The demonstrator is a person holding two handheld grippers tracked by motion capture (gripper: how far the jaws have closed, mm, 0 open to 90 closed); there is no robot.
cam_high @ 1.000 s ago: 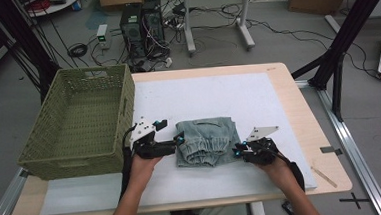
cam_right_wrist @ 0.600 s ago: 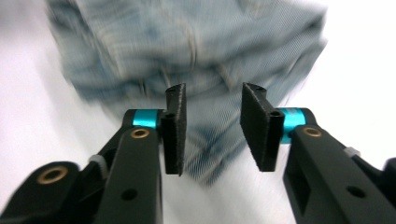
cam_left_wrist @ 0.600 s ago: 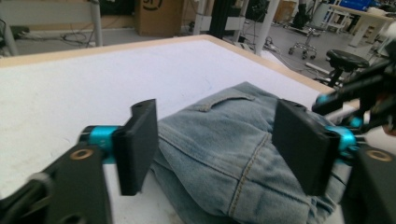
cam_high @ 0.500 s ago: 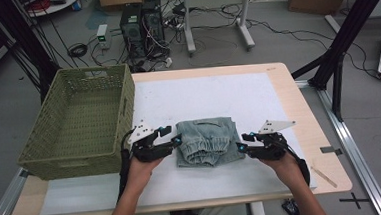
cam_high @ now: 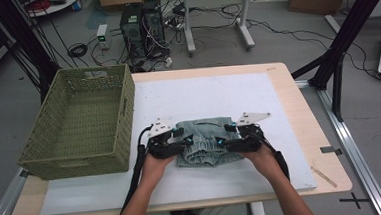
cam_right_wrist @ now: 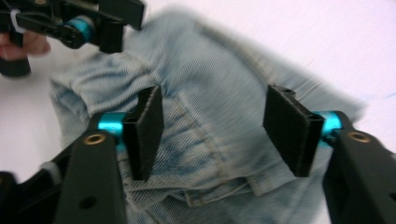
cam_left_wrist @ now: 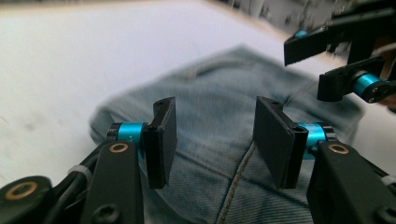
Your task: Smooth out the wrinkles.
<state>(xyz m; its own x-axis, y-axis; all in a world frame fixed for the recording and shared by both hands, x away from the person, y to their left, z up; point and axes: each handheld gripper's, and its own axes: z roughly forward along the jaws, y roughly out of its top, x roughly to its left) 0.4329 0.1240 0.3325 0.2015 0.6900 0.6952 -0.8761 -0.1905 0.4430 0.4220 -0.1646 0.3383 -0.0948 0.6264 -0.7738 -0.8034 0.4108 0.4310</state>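
Denim shorts (cam_high: 203, 140), folded on the white mat (cam_high: 212, 93) beside the basket (cam_high: 74, 119), lay between the left gripper (cam_high: 179, 142) and right gripper (cam_high: 224, 141) (jaws apart, right just opening), probably needing regripping for basketing.

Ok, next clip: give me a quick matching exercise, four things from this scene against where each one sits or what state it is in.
Things:
1. folded jeans
2. green basket
3. left gripper
4. white mat

Places or states:
A. at the table's left edge
B. spread over the tabletop
C. between the two grippers, on the mat
D. jaws apart above denim, not pressing it

Pairs: 1-C, 2-A, 3-D, 4-B
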